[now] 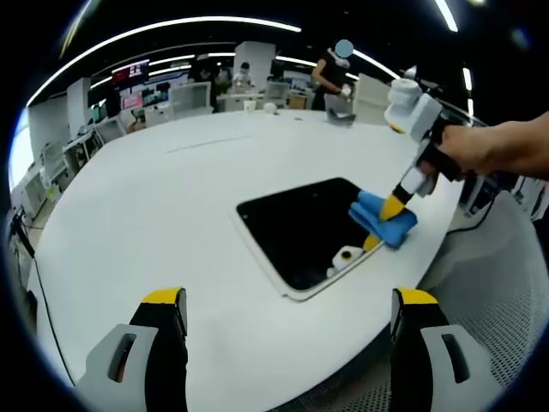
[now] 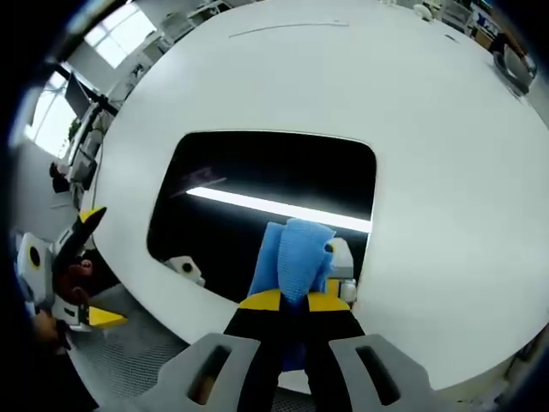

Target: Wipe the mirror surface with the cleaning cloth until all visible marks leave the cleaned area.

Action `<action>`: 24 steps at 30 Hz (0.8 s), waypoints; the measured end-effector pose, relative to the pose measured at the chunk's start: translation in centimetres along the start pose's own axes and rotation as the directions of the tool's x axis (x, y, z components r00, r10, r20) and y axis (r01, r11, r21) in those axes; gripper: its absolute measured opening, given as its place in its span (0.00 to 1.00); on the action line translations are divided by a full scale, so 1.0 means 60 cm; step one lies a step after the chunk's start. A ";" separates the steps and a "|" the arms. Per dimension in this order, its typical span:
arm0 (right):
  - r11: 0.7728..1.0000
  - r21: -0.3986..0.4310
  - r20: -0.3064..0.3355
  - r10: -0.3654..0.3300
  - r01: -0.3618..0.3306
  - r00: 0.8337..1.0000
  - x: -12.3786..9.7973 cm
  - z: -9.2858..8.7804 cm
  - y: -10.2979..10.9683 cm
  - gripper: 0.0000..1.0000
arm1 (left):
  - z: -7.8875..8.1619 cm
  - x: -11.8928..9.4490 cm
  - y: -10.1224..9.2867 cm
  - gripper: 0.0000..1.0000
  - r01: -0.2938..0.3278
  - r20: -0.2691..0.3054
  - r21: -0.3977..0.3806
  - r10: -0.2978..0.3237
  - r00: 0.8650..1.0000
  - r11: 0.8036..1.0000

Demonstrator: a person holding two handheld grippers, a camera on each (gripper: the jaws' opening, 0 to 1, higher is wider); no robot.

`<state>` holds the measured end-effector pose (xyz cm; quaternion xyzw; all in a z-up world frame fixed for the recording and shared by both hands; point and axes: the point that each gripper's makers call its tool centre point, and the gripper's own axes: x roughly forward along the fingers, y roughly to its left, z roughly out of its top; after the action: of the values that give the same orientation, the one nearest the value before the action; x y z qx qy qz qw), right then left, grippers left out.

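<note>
A dark rectangular mirror [image 1: 300, 227] [image 2: 257, 197] with a white rim lies flat on the white table [image 1: 154, 206]. A blue cleaning cloth [image 1: 384, 220] [image 2: 296, 257] rests on the mirror's edge. My right gripper [image 2: 296, 302] is shut on the cloth and presses it down on the glass; in the left gripper view it [image 1: 393, 206] comes in from the right, held by a hand [image 1: 502, 148]. My left gripper [image 1: 287, 300] stands open above the table's near edge, apart from the mirror, and appears at the left of the right gripper view [image 2: 81, 266].
The round white table [image 2: 446, 137] reaches far back. Desks, monitors and a standing person [image 1: 330, 77] lie beyond it. A grey perforated floor [image 1: 506, 300] lies off the table's near right edge.
</note>
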<state>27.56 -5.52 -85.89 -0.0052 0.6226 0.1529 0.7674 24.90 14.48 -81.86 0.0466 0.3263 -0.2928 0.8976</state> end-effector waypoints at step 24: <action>0.999 -0.034 0.004 0.026 -0.026 1.000 0.018 0.017 0.053 0.02 | -0.001 -0.001 0.002 1.00 -0.004 -0.001 -0.005 0.004 1.000 1.000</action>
<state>27.96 -2.05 -86.12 -0.0097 0.6184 0.1734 0.7664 24.88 14.62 -81.89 0.0450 0.3272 -0.2901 0.8982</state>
